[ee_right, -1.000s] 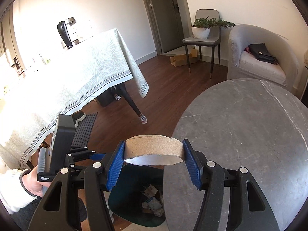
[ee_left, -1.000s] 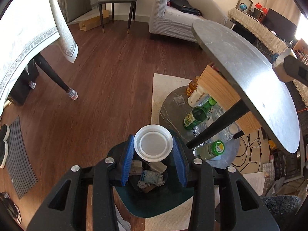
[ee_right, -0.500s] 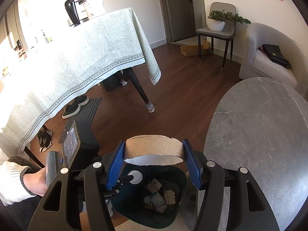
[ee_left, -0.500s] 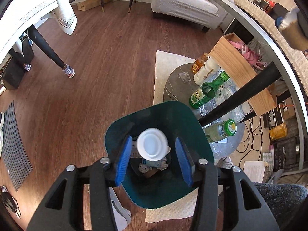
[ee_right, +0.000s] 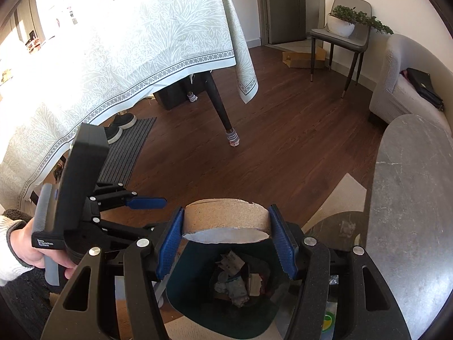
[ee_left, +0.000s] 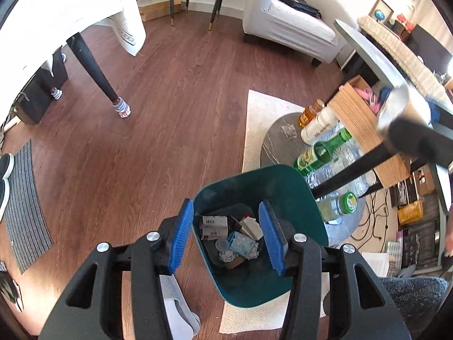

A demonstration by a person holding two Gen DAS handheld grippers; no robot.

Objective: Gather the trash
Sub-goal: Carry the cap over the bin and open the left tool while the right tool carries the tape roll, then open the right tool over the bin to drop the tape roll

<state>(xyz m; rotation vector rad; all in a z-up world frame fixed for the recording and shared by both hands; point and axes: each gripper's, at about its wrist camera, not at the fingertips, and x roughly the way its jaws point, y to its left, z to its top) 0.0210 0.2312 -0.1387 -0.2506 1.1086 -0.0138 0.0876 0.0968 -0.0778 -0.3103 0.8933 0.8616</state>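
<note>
Hovering over the green bin (ee_left: 263, 269), your left gripper (ee_left: 226, 238) is now standing with its blue pads (ee_left: 181, 236) apart and nothing between them. One second ago those pads were clamping a white plastic lid; half a second ago the pads were parting and the lid was dropping between them. The lid is no longer in the grip, and a pale round piece lying among the trash (ee_left: 235, 238) in the bin is probably it, though you cannot confirm this from the wrist views. Judge the left-hand deposit as done.

Your right gripper (ee_right: 225, 239) is clamping the cardboard tape ring (ee_right: 225, 218) across its width, pads pressing on both sides. Over the last second this gripper has been travelling from the grey table top (ee_right: 410, 198) toward the bin (ee_right: 223, 311), and the ring is now sitting above the bin's opening in the right wrist view. The release is likely the next step.

Check the edges while you are working:
- The bin rim is lying just below both grippers, and the left gripper, seen at the left of the right wrist view (ee_right: 147, 202), is close beside the right one.
- The table edge and its dark leg (ee_left: 354, 167) are standing just beside the bin on the right.
- Bottles (ee_left: 320, 155) are crowding the low shelf (ee_left: 277, 144) near the bin.
- Open wooden floor (ee_left: 170, 141) is lying to the left, giving you free room for withdrawing.
</note>
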